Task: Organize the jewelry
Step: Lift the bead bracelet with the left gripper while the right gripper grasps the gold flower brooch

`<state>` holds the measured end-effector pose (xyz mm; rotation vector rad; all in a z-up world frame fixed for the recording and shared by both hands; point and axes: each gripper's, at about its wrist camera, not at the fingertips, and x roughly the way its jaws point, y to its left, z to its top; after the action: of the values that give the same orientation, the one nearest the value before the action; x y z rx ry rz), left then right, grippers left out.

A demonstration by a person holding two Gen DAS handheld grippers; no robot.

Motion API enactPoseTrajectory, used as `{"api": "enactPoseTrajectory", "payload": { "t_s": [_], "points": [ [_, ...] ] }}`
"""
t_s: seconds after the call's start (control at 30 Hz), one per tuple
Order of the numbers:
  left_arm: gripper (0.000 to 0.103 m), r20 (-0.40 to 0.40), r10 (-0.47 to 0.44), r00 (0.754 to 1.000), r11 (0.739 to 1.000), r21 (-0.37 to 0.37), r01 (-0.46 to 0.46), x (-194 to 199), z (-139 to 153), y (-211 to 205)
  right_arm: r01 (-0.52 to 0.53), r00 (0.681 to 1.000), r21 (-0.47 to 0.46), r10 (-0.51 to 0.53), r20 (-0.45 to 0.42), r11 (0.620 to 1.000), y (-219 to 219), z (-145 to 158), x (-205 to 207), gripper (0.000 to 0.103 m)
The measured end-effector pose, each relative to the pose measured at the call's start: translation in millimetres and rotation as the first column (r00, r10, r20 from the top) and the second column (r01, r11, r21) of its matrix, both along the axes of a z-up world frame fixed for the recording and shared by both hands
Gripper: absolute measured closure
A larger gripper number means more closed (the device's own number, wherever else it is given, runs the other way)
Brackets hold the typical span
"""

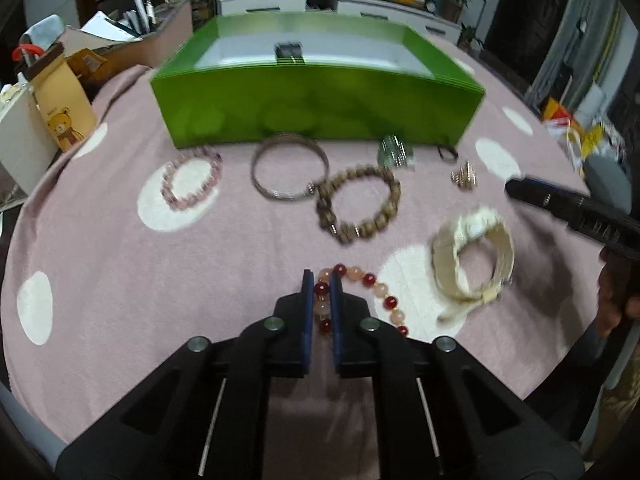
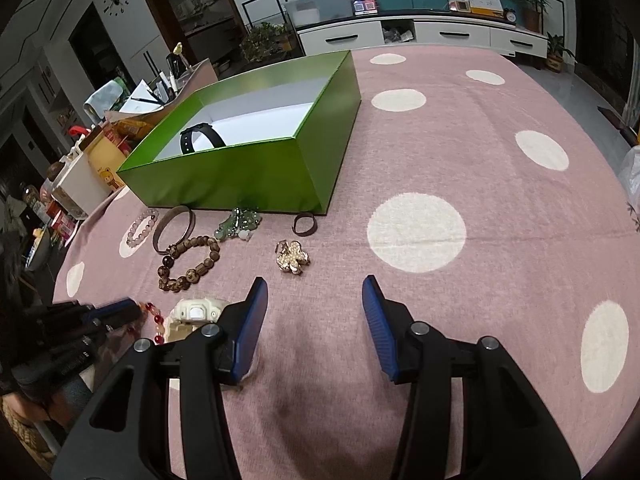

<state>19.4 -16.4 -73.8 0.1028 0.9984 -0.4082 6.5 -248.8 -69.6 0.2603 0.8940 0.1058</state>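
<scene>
My left gripper (image 1: pixel 321 282) is shut on a bracelet of red and peach beads (image 1: pixel 378 290), pinching a bead between its blue pads; the rest of the strand lies on the pink dotted cloth (image 1: pixel 120 280). A cream watch (image 1: pixel 444 256) lies just right of it. My right gripper (image 2: pixel 316 292) hangs open over bare cloth (image 2: pixel 440 160) with nothing between its fingers. The open green box (image 2: pixel 240 176) stands beyond, with a black watch (image 2: pixel 200 138) inside. In front of the box lie a pink bead bracelet (image 1: pixel 192 178), a metal bangle (image 1: pixel 290 172) and a wooden bead bracelet (image 1: pixel 325 204).
A green bead piece (image 2: pixel 238 222), a gold brooch (image 2: pixel 292 258) and a small dark ring (image 2: pixel 294 225) lie near the box's front. Paper bags and clutter (image 1: pixel 60 112) crowd the table's left edge. A person's hand (image 1: pixel 616 300) shows at the right.
</scene>
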Motion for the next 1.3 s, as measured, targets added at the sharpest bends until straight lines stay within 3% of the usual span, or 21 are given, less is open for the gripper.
{"api": "enactPoseTrajectory", "payload": {
  "t_s": [0.33,0.6,0.8,0.9,1.3],
  "points": [
    [0.096,0.075,0.051,0.996,0.997,-0.062,-0.047,20,38,13,-0.044,0.999,-0.042,0.043,-0.023,0.998,13,-10,28,0.056],
    [0.096,0.077,0.058,0.995,0.996,-0.067,-0.053,29,38,14,-0.064,0.997,-0.070,0.062,-0.036,0.995,20,-18,40,0.067],
    [0.096,0.078,0.058,0.995,0.996,-0.071,-0.052,29,38,15,-0.071,0.997,-0.125,0.068,-0.026,0.990,27,-19,43,0.081],
    [0.096,0.079,0.058,0.995,0.996,-0.072,-0.053,29,39,15,-0.063,0.998,-0.154,0.061,-0.018,0.986,30,-18,41,0.081],
    [0.096,0.122,0.062,0.991,0.996,-0.068,-0.054,21,58,15,-0.028,0.996,-0.113,0.037,0.082,0.993,24,17,15,0.082]
  ]
}}
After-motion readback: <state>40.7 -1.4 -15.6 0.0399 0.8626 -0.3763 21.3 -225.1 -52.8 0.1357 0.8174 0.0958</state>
